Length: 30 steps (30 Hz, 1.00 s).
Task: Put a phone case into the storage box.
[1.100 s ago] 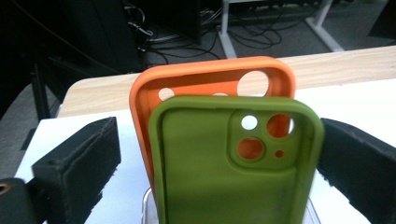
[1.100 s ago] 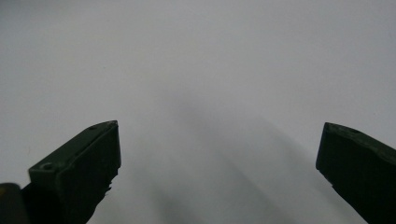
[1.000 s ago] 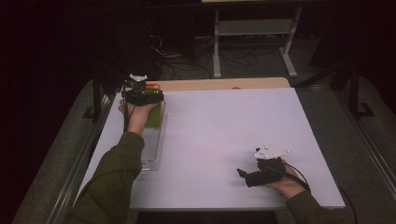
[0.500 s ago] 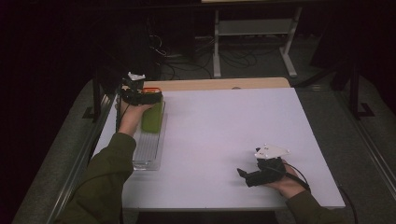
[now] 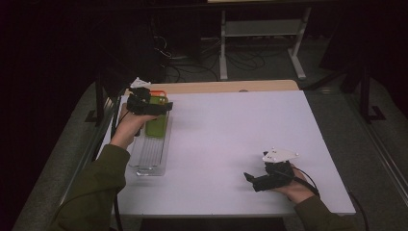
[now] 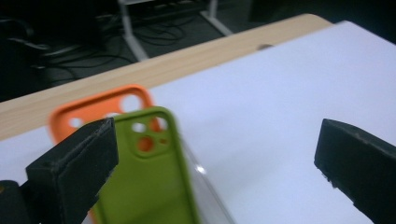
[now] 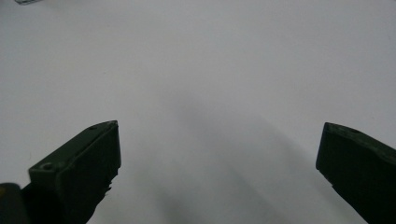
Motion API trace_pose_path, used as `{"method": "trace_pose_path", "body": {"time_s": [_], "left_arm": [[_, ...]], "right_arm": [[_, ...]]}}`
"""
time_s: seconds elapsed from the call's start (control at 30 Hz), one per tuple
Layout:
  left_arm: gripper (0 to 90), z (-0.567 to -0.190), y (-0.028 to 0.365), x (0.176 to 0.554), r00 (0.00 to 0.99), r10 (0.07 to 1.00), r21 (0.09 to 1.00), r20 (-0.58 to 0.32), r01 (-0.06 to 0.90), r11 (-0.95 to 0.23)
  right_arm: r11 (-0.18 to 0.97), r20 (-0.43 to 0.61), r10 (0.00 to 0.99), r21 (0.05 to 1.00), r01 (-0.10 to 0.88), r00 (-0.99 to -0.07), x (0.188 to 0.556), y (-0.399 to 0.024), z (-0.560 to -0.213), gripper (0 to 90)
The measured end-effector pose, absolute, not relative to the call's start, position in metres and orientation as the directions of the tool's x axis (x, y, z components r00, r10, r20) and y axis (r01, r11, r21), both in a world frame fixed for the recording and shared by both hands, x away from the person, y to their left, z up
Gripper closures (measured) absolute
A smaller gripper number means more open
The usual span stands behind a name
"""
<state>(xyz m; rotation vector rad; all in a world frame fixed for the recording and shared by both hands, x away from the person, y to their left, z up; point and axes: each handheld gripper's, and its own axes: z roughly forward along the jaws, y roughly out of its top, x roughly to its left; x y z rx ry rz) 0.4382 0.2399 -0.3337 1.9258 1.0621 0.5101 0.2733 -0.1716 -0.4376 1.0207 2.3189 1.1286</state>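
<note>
My two grippers, both spread wide, over a matte white table [image 5: 231,130].

Beyond my left gripper [image 6: 219,163], near its left jaw, a smooth green phone case [image 6: 149,182] overlaps an orange phone case [image 6: 93,109]. My right gripper [image 7: 217,163] grasps nothing.

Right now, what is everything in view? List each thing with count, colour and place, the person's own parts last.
Table: one, white top with a wooden far edge, centre.
Tray: one, clear, along the table's left edge.
Green phone case: one, lying at the tray's far end.
Orange phone case: one, partly under the green one.
Metal stand: one, pale, on the floor beyond the table.
Left gripper: black, open, over the cases.
Right gripper: black, open, low at the table's near right.
</note>
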Motion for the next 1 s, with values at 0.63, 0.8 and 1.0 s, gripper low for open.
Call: {"method": "trace_pose_path", "body": {"time_s": [0.63,0.8,1.0], "left_arm": [[0.0,-0.345,0.228,0.380,0.739,0.670,0.856,-0.072,0.390,-0.338],[0.0,-0.351,0.228,0.369,0.760,0.645,0.859,-0.075,0.378,-0.346],[0.0,-0.359,0.232,0.355,0.775,0.625,0.864,-0.089,0.372,-0.338]], "right_arm": [[0.427,-0.011,0.722,0.794,0.433,-0.692,0.275,-0.180,-0.429,0.0],[0.422,-0.009,0.718,0.801,0.425,-0.696,0.276,-0.183,-0.424,0.0],[0.417,-0.004,0.707,0.810,0.413,-0.707,0.275,-0.185,-0.420,0.0]]}}
